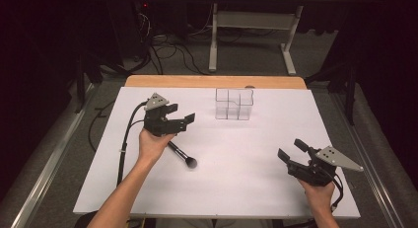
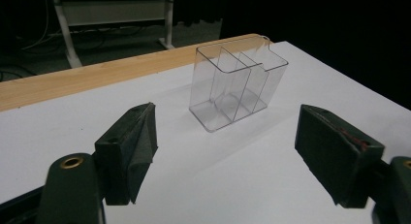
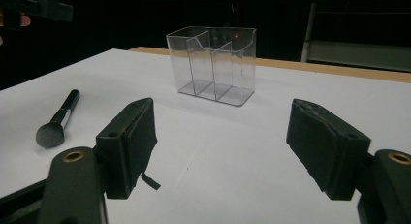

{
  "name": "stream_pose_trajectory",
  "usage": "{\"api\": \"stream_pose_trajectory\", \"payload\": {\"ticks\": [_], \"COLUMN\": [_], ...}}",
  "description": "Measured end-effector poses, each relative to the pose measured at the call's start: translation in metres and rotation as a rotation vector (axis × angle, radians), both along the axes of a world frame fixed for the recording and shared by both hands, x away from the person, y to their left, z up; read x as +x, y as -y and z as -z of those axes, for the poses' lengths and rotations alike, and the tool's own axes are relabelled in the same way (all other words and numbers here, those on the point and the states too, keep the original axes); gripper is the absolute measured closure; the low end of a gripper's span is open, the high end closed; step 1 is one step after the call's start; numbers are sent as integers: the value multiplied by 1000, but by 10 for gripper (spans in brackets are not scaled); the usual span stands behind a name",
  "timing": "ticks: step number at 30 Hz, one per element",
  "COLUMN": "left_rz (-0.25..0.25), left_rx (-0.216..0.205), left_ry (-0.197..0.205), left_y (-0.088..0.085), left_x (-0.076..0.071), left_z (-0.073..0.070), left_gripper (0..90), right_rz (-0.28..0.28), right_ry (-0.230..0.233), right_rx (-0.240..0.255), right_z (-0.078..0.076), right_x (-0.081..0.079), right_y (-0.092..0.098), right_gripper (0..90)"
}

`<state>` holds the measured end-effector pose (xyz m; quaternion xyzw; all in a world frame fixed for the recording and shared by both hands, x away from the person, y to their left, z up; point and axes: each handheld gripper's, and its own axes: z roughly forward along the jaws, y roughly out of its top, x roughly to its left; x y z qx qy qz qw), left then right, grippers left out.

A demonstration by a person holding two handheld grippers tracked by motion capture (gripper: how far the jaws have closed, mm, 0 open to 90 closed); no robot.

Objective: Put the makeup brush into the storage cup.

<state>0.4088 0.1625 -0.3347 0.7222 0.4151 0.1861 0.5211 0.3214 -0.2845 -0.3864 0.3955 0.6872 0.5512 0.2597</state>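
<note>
Seen from the high view, my left gripper (image 1: 181, 112) hovers at about ten o'clock on the white counter (image 1: 236, 188), its fingers spread wide and holding nothing, while my right gripper (image 1: 292, 150) sits near four o'clock, its fingers likewise parted and empty. A clear plastic organizer (image 1: 234, 103) with divided compartments stands upright at twelve o'clock, near the counter's far wooden edge (image 1: 212, 81). A black makeup brush (image 1: 181, 155) lies flat just right of my left hand (image 1: 154, 143), its bristle head pointing toward five o'clock. In the left gripper view, my two fingers (image 2: 128, 153) stand far apart above bare counter, with the organizer (image 2: 236, 88) ahead between them at twelve o'clock, well apart from either finger. In the right gripper view, my fingers (image 3: 127, 147) are again wide open and grasp nothing; the organizer (image 3: 213, 65) stands ahead at about twelve o'clock, and the brush (image 3: 58, 120) lies at nine o'clock on the counter, apart from the left finger.
</note>
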Motion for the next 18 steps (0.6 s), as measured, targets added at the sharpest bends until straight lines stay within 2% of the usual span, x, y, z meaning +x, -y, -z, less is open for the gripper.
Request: {"api": "stream_pose_trajectory", "payload": {"ticks": [11, 18], "left_rz": [7, 15], "left_rx": [43, 90], "left_ry": [-31, -57], "left_y": [-7, -12], "left_x": [2, 3], "left_z": [-3, -8], "left_gripper": [237, 236], "right_rz": [-2, -2], "right_ry": [0, -3], "right_rx": [-2, 0], "right_z": [0, 1], "right_x": [0, 1], "right_y": [-1, 0], "right_gripper": [278, 278]}}
